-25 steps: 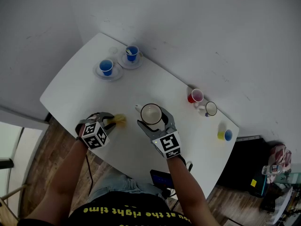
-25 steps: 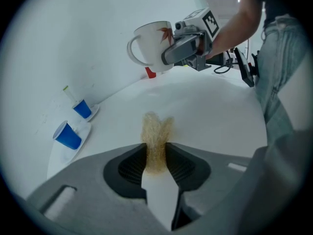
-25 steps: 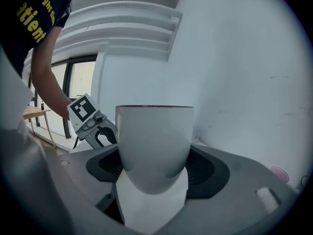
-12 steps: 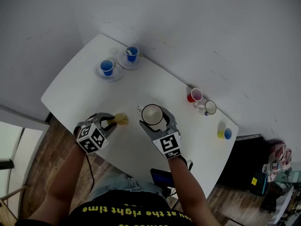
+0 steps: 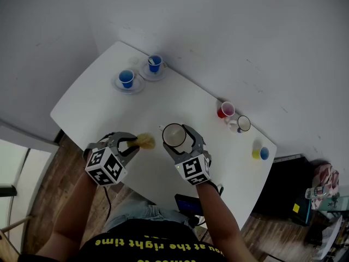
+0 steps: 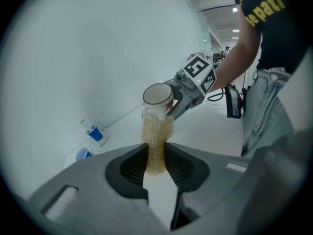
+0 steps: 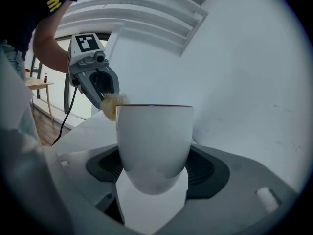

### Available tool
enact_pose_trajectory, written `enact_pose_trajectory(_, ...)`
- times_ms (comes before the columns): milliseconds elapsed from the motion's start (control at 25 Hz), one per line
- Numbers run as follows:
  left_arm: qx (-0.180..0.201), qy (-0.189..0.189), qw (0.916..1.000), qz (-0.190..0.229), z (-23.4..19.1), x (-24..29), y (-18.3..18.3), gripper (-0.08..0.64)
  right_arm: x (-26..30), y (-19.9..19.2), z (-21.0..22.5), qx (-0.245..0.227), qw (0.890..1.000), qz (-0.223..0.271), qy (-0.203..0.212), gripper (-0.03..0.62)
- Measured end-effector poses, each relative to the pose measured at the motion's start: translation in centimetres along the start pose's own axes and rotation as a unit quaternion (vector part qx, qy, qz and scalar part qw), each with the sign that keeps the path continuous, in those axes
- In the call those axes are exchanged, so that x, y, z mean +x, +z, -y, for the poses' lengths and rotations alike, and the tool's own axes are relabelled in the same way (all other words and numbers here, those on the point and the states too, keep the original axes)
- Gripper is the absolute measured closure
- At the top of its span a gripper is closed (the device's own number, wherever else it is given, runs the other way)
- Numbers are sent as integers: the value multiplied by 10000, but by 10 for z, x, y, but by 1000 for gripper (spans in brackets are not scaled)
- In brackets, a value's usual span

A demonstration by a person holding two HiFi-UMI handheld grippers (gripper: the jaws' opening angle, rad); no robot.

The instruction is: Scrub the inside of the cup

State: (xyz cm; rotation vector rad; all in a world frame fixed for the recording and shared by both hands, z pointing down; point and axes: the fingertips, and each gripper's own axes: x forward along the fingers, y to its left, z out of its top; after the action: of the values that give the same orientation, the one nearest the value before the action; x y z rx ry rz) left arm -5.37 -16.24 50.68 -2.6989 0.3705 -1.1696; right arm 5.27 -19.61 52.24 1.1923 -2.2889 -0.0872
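Yellow scrubber [image 6: 156, 137] sits pinched in our left gripper [image 6: 156, 156], whose jaws have just been closing on it; our right gripper [image 7: 152, 169] clamps the white cup [image 7: 154, 131] above the table [image 5: 109, 98], rim just beside the scrubber. Our shirt [image 5: 143, 245] reads "at the right time"

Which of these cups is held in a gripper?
The large white cup in the right gripper; the others all stand on the table.

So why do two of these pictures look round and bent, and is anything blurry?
Both gripper views are fisheye: dark corners, bent lines. Left gripper view: the scrubber looks soft up close. Right gripper view: the cup looms oversized. Head view: even light, faint shadows.
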Motion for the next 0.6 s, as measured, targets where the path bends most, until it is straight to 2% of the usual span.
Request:
enact_pose_trajectory(440, 88, 106, 9999, 103, 4, -31, 27, 460, -4, 7, -18, -611, 9979, -230, -19, 209)
enact_pose_trajectory(600, 285, 123, 9995, 47, 4, -38, 41, 460, -6, 7, -20, -849, 9959, -322, -41, 209)
